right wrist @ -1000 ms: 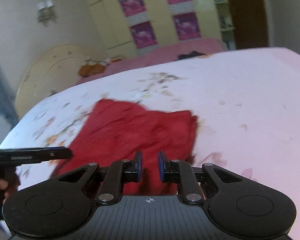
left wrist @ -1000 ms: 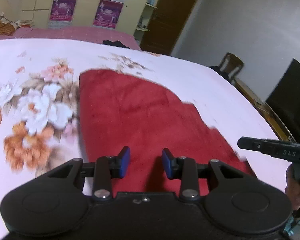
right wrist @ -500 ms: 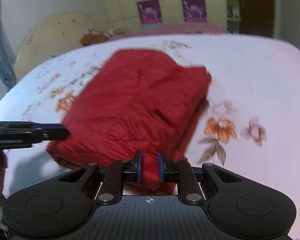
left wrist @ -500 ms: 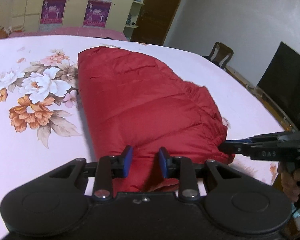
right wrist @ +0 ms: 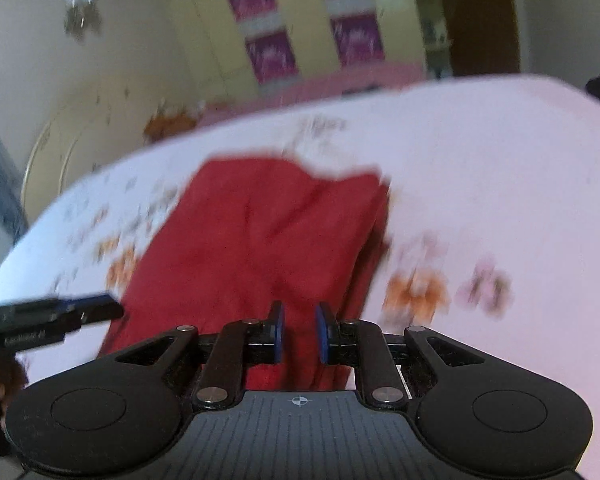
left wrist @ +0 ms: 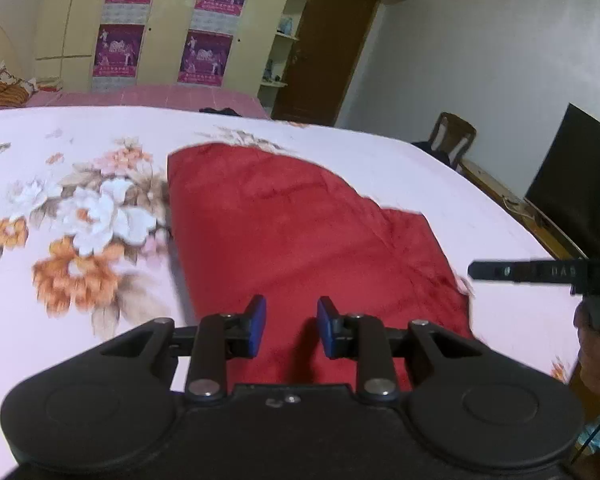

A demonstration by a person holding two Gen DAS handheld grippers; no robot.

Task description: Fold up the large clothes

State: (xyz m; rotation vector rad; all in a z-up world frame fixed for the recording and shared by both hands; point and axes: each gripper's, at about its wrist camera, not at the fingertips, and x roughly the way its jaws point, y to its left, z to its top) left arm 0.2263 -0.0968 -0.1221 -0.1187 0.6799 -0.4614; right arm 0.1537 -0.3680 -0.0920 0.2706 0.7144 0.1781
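1. Close to the cameras, the left gripper [left wrist: 291,328] has its blue fingers [left wrist: 257,327] a little apart, with nothing between them. It hangs over the near edge of the red puffy jacket [left wrist: 300,236]. If it closes from up here, it will grab only air.
2. Next, the right gripper [right wrist: 299,333] has its fingers only a narrow gap apart. Red cloth shows in the gap, but I cannot tell if it is pinched or just lying behind. That view is blurry. A fast move like that could tug the jacket and spoil the fold.
3. Further out, the jacket lies folded on the flowery bed sheet [left wrist: 80,220], near the bed's front edge. It is thick and puffy, so I think it may spring open by itself. A pull toward the edge could slide it off the bed.
4. Far off, the two grippers are well apart. If only one lifts, the jacket may twist.
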